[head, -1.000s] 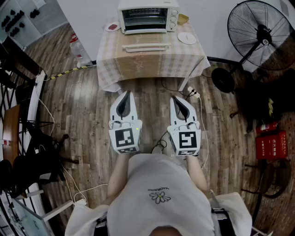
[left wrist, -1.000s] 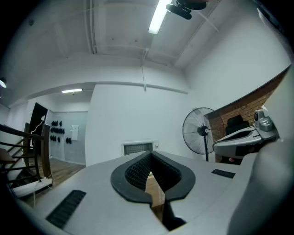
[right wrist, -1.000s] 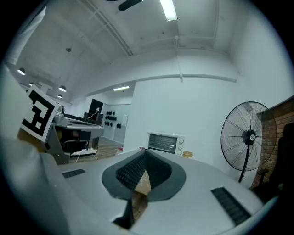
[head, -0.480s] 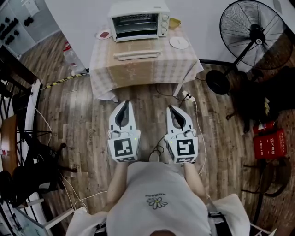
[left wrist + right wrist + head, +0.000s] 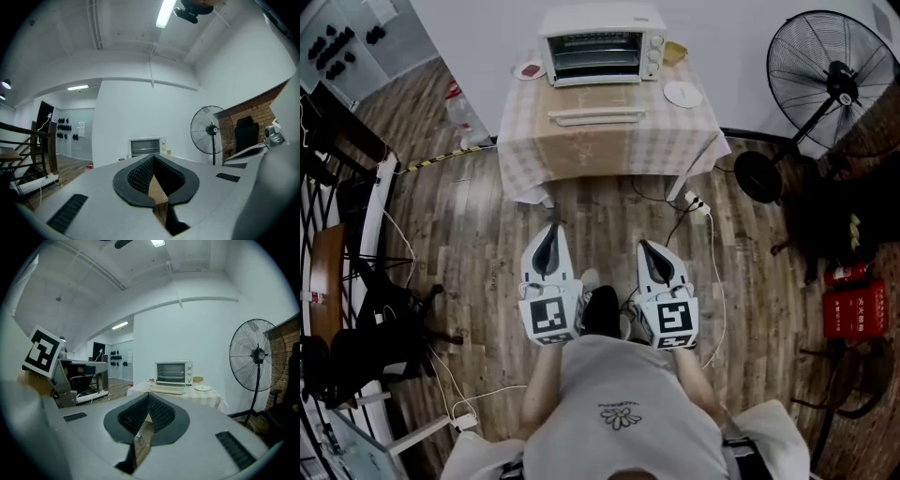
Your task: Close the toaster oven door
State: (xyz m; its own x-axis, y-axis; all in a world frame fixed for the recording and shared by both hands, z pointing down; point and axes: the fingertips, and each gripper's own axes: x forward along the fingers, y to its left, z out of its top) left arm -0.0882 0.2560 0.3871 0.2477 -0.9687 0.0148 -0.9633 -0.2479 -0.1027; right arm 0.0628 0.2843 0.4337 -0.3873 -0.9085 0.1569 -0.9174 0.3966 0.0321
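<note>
A white toaster oven (image 5: 602, 45) stands at the back of a table with a checked cloth (image 5: 609, 145). Its door (image 5: 596, 115) hangs open, lying flat toward me with the handle at the front. Both grippers are held over the wooden floor, well short of the table, and point at it. My left gripper (image 5: 551, 228) is shut with nothing in it, and so is my right gripper (image 5: 643, 244). The left gripper view shows the oven (image 5: 146, 146) far beyond the closed left gripper (image 5: 153, 159). In the right gripper view the oven (image 5: 173, 372) and its door (image 5: 167, 389) sit past the closed right gripper (image 5: 149, 397).
A white plate (image 5: 682, 94), a red dish (image 5: 530, 69) and a small yellow bowl (image 5: 675, 52) share the tabletop. A standing fan (image 5: 839, 80) is at the right, a power strip with cables (image 5: 694, 202) lies below the table, and black racks (image 5: 356, 309) stand at the left.
Both grippers now sit lower in the head view, closer to the person's body, and a dark shoe shows between them. Their jaws have stayed shut.
</note>
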